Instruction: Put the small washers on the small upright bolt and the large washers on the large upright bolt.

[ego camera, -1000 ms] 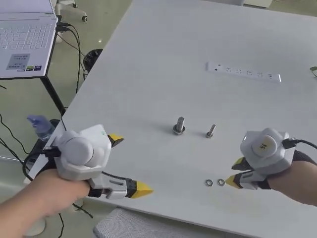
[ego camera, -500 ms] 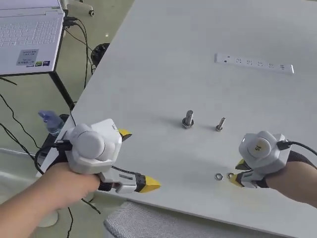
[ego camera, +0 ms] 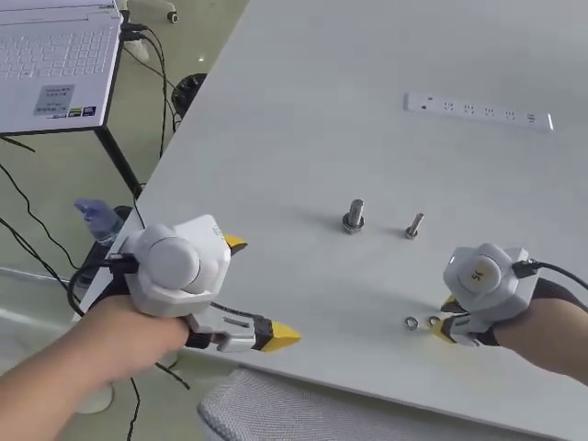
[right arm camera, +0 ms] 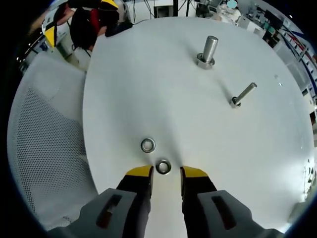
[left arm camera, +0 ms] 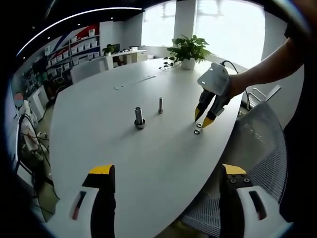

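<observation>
Since a second ago the right gripper (right arm camera: 166,172) has edged closer to the two washers; its yellow tips, a narrow gap apart and gripping nothing, now flank the nearer washer (right arm camera: 162,166), which lies flat on the white table (ego camera: 367,92); the second washer (right arm camera: 147,145) lies just beside it, farther from the tips; well beyond stand the large upright bolt (right arm camera: 208,51) and, near it, the small upright bolt (right arm camera: 243,94); the left gripper (left arm camera: 167,169) hangs at the table's near edge, jaws spread wide, empty.
</observation>
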Motion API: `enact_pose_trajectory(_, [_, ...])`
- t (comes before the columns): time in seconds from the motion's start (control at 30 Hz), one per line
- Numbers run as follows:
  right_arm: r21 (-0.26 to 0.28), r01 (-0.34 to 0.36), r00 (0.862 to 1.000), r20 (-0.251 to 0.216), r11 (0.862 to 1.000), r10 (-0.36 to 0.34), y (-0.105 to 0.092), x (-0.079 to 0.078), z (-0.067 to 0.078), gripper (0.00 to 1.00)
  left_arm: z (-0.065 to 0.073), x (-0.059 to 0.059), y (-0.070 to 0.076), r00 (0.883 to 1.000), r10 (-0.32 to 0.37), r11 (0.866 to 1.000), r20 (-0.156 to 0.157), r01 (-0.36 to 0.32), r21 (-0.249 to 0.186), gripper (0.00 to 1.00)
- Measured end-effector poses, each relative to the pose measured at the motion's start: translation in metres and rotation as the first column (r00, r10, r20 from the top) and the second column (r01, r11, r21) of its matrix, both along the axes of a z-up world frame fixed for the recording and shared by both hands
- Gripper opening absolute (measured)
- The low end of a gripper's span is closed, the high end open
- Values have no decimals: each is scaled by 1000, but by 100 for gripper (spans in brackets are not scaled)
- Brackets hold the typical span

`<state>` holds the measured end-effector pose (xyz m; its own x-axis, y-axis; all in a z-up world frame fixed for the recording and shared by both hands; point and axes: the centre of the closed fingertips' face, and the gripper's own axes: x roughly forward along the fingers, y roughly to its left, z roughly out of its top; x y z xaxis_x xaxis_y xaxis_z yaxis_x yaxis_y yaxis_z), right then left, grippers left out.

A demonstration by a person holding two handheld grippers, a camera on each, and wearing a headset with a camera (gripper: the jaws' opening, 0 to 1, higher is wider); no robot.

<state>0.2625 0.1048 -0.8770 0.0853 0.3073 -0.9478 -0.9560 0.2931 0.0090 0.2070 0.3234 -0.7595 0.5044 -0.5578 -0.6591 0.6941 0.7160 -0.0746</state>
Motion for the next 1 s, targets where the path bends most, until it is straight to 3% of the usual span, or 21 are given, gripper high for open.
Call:
enact_pose_trajectory(0.43, [-39, -41, 999, 27, 998, 42, 1, -2, -1, 15, -1, 1, 1, 1000, -4, 1000, 1, 4, 6, 86])
enact_pose_trajectory(1.0, [-17, -33, 999, 7, 999, 34, 1, -1, 0, 14, -5, -1, 1, 1000, -11, 1000, -15, 12, 15, 84])
